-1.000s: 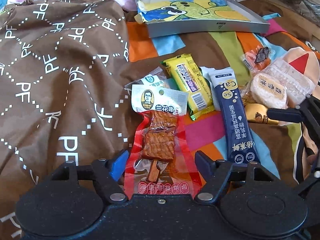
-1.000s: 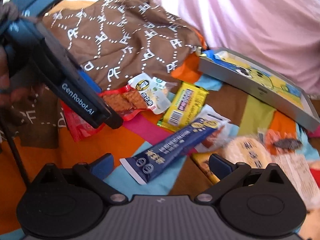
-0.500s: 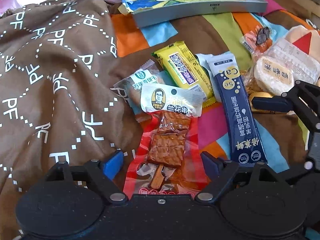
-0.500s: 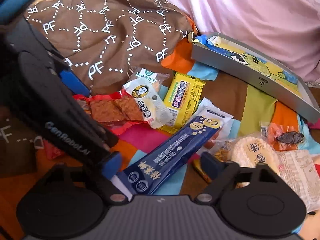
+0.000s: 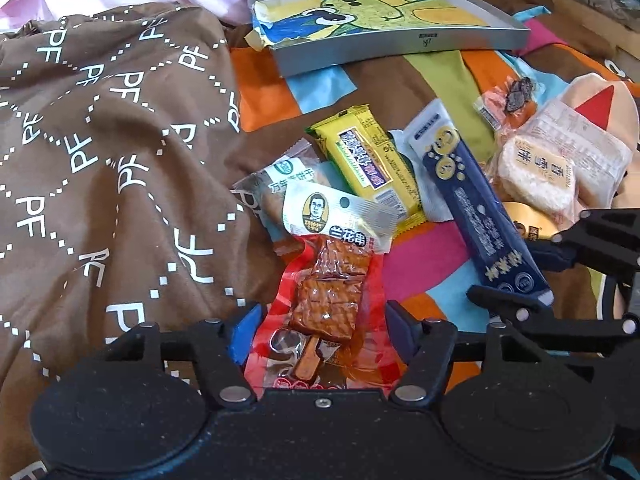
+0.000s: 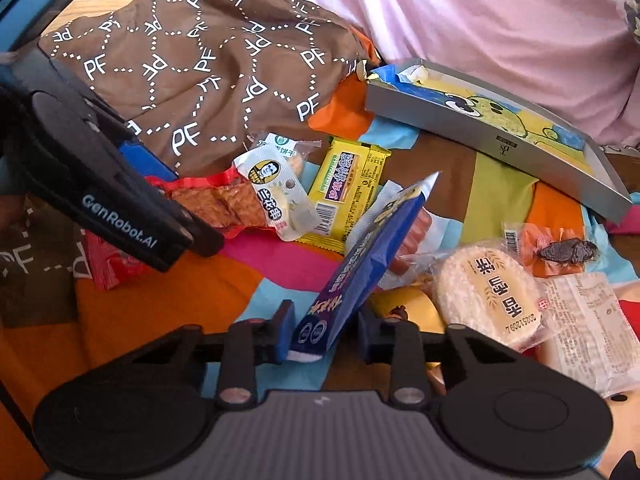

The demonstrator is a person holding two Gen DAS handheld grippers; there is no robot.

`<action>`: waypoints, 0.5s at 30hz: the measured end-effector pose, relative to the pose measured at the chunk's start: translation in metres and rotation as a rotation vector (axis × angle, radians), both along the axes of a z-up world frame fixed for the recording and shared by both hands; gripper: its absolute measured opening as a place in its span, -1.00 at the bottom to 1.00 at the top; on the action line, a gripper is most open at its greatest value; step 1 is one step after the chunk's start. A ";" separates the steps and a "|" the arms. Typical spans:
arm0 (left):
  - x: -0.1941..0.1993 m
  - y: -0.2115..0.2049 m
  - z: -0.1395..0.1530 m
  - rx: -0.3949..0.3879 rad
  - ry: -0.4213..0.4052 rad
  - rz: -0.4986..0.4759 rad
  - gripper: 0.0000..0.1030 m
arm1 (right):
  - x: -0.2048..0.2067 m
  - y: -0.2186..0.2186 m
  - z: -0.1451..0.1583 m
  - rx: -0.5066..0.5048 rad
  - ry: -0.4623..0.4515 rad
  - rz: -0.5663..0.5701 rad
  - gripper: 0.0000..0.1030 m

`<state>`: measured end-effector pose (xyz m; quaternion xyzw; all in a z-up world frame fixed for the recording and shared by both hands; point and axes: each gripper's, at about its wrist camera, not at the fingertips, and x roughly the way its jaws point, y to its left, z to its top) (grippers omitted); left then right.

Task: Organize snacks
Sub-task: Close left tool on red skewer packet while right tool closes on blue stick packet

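Note:
A red packet with a brown skewer snack (image 5: 328, 300) lies flat on the patchwork cover. My left gripper (image 5: 320, 332) is open, with one finger at each long edge of the packet's near end. The right wrist view shows the same gripper (image 6: 176, 196) over the red packet (image 6: 216, 204). A dark blue stick packet (image 6: 360, 264) stands on edge with its far end raised, and my right gripper (image 6: 324, 336) is shut on its near end. The left wrist view shows that gripper (image 5: 524, 276) clamped on the blue stick (image 5: 468, 184). A grey tray (image 5: 400, 46) with a cartoon lining sits beyond.
A yellow bar (image 5: 368, 160), a biscuit packet (image 5: 280, 184), a round rice cracker (image 5: 536, 176) and several other snacks lie around the two held ones. A brown patterned cloth (image 5: 100, 160) is heaped at the left. Pink fabric (image 6: 480, 12) rises behind the tray.
My right gripper closed on the blue stick packet, and its far end tipped up off the cover. My left fingers drew in slightly to the red packet's edges.

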<state>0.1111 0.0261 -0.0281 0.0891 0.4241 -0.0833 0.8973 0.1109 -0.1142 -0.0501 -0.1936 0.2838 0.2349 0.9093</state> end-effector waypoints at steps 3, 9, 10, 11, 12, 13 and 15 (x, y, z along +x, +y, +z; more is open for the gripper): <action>0.000 -0.002 -0.001 0.009 -0.008 -0.010 0.30 | 0.005 0.000 0.001 0.019 0.012 -0.006 -0.51; -0.002 -0.003 -0.001 0.027 -0.041 -0.047 0.22 | 0.015 -0.007 0.004 0.086 0.051 -0.020 -0.59; -0.003 -0.003 -0.002 0.034 -0.048 -0.057 0.22 | 0.016 -0.009 0.004 0.097 0.059 -0.022 -0.59; -0.003 -0.003 -0.002 0.041 -0.050 -0.069 0.23 | 0.017 -0.010 0.004 0.109 0.066 -0.025 -0.58; -0.002 -0.004 -0.003 0.046 -0.046 -0.087 0.23 | 0.019 -0.011 0.005 0.121 0.077 -0.027 -0.54; -0.001 -0.003 -0.004 0.043 -0.044 -0.097 0.27 | 0.023 -0.012 0.005 0.140 0.094 -0.029 -0.51; 0.003 -0.001 -0.007 0.024 -0.016 -0.123 0.37 | 0.031 -0.015 0.006 0.184 0.127 -0.039 -0.41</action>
